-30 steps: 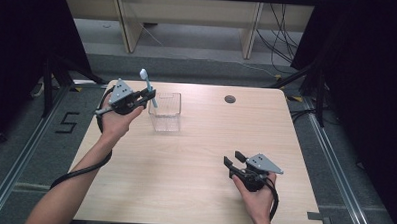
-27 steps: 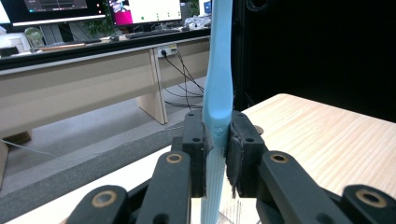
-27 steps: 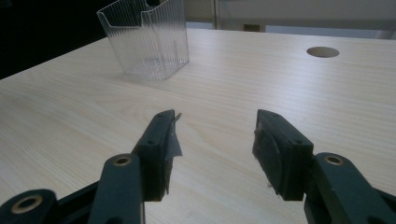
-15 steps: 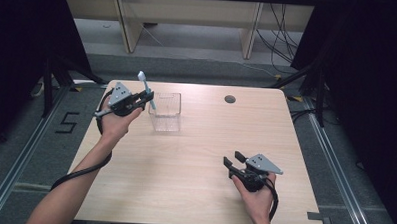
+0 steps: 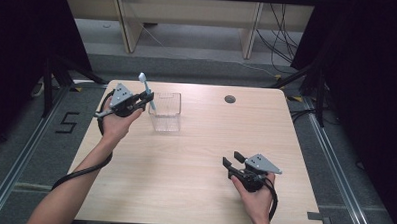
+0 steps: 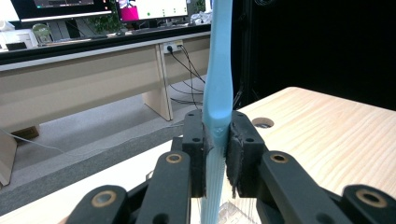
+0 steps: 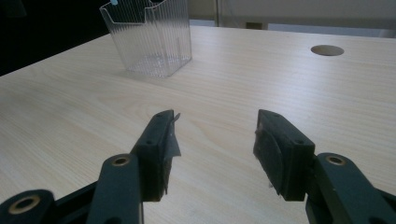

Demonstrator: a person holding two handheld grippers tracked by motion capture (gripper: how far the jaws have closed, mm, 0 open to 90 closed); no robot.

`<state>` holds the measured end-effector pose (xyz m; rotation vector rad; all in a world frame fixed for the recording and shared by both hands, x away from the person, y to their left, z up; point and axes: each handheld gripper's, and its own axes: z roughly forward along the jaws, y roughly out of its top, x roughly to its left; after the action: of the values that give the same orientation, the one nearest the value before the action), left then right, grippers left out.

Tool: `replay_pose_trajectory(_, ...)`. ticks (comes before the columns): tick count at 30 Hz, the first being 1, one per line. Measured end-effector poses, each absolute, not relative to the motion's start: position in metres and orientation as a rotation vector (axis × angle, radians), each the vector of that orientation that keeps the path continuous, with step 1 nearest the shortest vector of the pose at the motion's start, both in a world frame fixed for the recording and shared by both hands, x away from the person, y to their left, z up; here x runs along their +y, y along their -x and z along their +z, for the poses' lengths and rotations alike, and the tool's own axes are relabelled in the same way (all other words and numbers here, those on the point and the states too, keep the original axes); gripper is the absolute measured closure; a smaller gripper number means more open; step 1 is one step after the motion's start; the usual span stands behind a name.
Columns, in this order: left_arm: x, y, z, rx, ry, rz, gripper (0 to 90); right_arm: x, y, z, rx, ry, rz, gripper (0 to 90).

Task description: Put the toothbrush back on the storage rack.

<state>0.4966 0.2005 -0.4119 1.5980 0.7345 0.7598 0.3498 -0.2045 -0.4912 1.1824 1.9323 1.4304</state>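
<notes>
Pale wood is what you are working over: the large light-grained wooden table (image 5: 195, 157) with a small round cable hole (image 5: 230, 99) near its far edge. Toward the far left of it, the clear ribbed plastic holder (image 5: 165, 112), a squarish open-topped box, is standing upright and well apart from your right hand.

Your left hand-held gripper (image 5: 146, 98) is hovering just beside the holder's left wall, above the table, and its black jaws are clamping tight on the long light-blue plastic toothbrush (image 5: 146, 92). In the left gripper view the toothbrush (image 6: 219, 84) is standing nearly upright between the pads, its handle running up past the top of the frame and its lower end dropping below the jaws. From above, its head is leaning slightly left, and its lower end is reaching toward the holder's left rim.

Your right hand-held gripper (image 5: 232, 160) is resting low at the near right of the table, its jaws (image 7: 215, 140) standing wide apart with nothing between them, pointing toward the holder (image 7: 149, 39).
</notes>
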Motion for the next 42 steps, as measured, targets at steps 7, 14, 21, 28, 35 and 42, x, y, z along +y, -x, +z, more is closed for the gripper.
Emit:
replay_pose_trajectory(7, 0.201, -0.496, -0.424, 0.747, -1.619, 0.751, 78.2, -0.204, -0.352, -0.493, 1.935, -1.159, 1.410, 48.2)
replay_pose_trajectory(14, 0.200, -0.495, -0.433, 0.754, -1.632, 0.743, 78.2, -0.202, -0.351, -0.494, 1.957, -1.180, 1.414, 47.9)
replay_pose_trajectory(21, 0.198, -0.495, -0.440, 0.758, -1.654, 0.742, 78.2, -0.200, -0.350, -0.495, 1.954, -1.209, 1.428, 47.7)
replay_pose_trajectory(28, 0.197, -0.497, -0.444, 0.761, -1.668, 0.741, 78.2, -0.201, -0.352, -0.496, 1.958, -1.177, 1.398, 47.6)
replay_pose_trajectory(35, 0.196, -0.498, -0.446, 0.764, -1.677, 0.737, 78.1, -0.201, -0.353, -0.497, 1.959, -1.171, 1.409, 47.4)
replay_pose_trajectory(42, 0.197, -0.500, -0.449, 0.777, -1.672, 0.746, 78.1, -0.201, -0.352, -0.497, 1.967, -1.192, 1.406, 47.3)
